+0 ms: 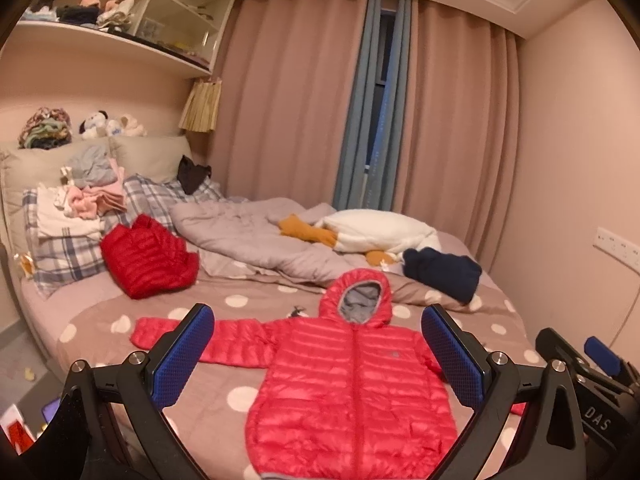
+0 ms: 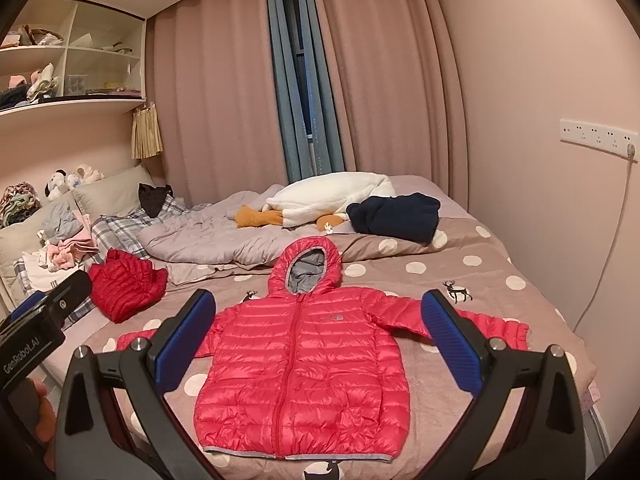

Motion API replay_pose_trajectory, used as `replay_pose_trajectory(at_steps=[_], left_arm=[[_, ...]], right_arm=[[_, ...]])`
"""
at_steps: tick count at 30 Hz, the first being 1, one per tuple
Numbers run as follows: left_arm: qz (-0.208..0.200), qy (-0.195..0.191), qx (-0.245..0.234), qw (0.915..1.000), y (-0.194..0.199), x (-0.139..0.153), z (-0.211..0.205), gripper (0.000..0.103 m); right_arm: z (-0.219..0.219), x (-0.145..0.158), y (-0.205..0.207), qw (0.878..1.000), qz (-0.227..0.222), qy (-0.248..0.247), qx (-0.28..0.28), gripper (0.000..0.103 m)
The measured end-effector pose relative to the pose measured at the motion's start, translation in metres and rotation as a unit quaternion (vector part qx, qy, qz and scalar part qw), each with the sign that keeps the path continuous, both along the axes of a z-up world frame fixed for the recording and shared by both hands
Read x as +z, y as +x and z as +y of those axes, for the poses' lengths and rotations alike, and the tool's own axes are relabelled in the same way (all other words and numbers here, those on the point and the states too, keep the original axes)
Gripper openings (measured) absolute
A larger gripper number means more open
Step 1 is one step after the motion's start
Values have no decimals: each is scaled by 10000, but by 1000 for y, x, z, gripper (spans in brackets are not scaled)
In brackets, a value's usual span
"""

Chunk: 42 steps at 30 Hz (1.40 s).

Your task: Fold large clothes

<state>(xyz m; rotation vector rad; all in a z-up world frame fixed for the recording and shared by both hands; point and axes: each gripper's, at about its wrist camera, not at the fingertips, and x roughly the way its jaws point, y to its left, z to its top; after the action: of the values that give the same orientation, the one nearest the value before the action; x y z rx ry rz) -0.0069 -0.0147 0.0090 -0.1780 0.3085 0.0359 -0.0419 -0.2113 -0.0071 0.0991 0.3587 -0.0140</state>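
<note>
While both cameras looked down the bed (image 1: pixel 256 300) from its foot, the red jacket (image 1: pixel 352 380) lay flat, zipped, front up, hood toward the pillows, on the dotted bedspread (image 2: pixel 480 272). Left gripper (image 1: pixel 318 354) hung above it, jaws wide apart, holding nothing; right gripper (image 2: pixel 320 340) likewise spread wide and empty. Left view gave one sleeve stretched fully out on its left side, cuff plain; other sleeve mostly hidden behind the blue pad (image 1: pixel 452 356). Right view gave the reverse: sleeve on its right seen to the gathered cuff, sleeve on its left largely masked by the gripper finger. Hem with grey binding showed whole only in the right view; left view cut it off at the frame's bottom. Deer prints on the bedspread showed clearly only from the right. Each view caught the other gripper at its edge, with part of a hand (image 2: pixel 40 412) in the right view. Farther up lay a folded red jacket (image 1: pixel 148 260), a dark blue garment (image 1: pixel 442 272), a white plush toy (image 2: pixel 332 200) and a rumpled grey quilt (image 1: pixel 256 236). Shelf contents were too small to identify.
</note>
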Motion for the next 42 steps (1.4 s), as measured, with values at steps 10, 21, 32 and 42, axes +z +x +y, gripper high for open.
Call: replay_pose_trajectory(at_steps=[10, 21, 32, 42], left_arm=[[21, -71, -25, 10000, 3, -1, -1, 103], [30, -93, -113, 9999, 3, -1, -3, 103], [56, -71, -145, 9999, 2, -3, -3, 103], [98, -109, -96, 9998, 0, -2, 0, 103]], right_arm=[[0, 3, -3, 10000, -48, 35, -52, 103], [-4, 2, 0, 9999, -84, 1, -138, 103], [-2, 0, 0, 9998, -58, 7, -169, 103], [-1, -2, -1, 9998, -20, 34, -201, 103]])
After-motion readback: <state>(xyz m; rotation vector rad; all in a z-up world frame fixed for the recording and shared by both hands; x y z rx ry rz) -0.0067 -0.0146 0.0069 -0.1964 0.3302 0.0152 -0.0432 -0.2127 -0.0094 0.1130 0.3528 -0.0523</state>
